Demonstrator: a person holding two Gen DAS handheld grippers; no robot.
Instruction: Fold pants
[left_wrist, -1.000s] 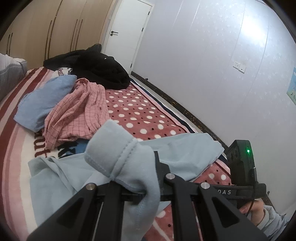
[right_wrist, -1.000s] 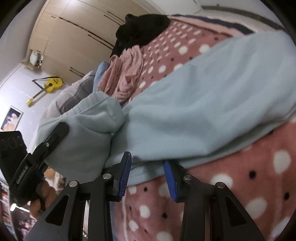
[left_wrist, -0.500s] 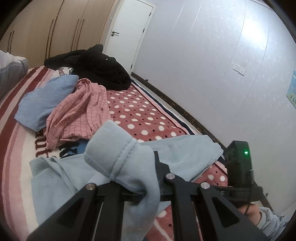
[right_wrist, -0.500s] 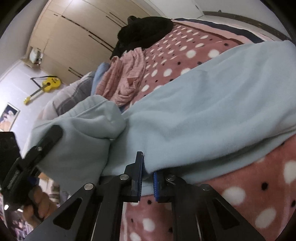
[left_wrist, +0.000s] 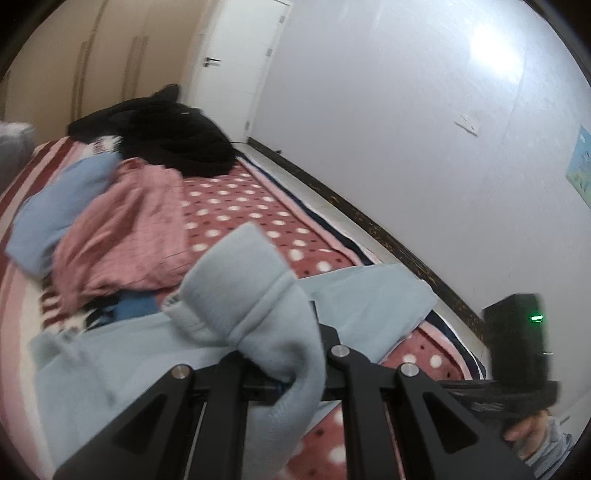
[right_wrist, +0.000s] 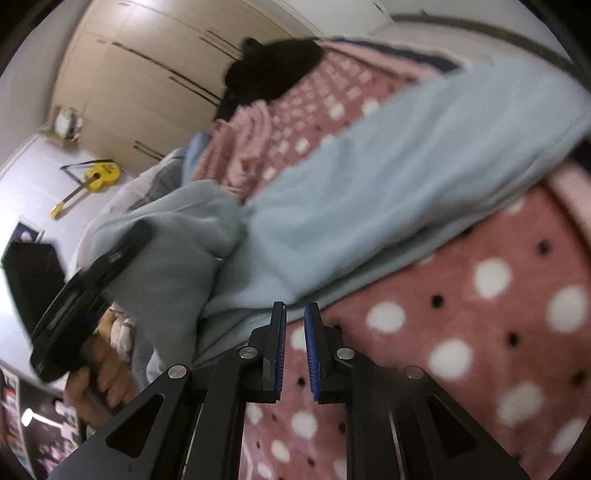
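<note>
Right wrist view: right gripper (right_wrist: 294, 325), apart earlier, now closed beside pants (right_wrist: 369, 206); left gripper (left_wrist: 284, 354) clamps pants.

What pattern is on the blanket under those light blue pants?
Pink-red blanket with large white dots and small black ones; clearest in the right wrist view.

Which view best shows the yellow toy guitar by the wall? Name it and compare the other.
The right wrist view. The yellow toy guitar shows whole there, leaning at the white wall below the beige wardrobe. The left wrist view faces the other way, toward the white door, and shows no guitar.
</note>
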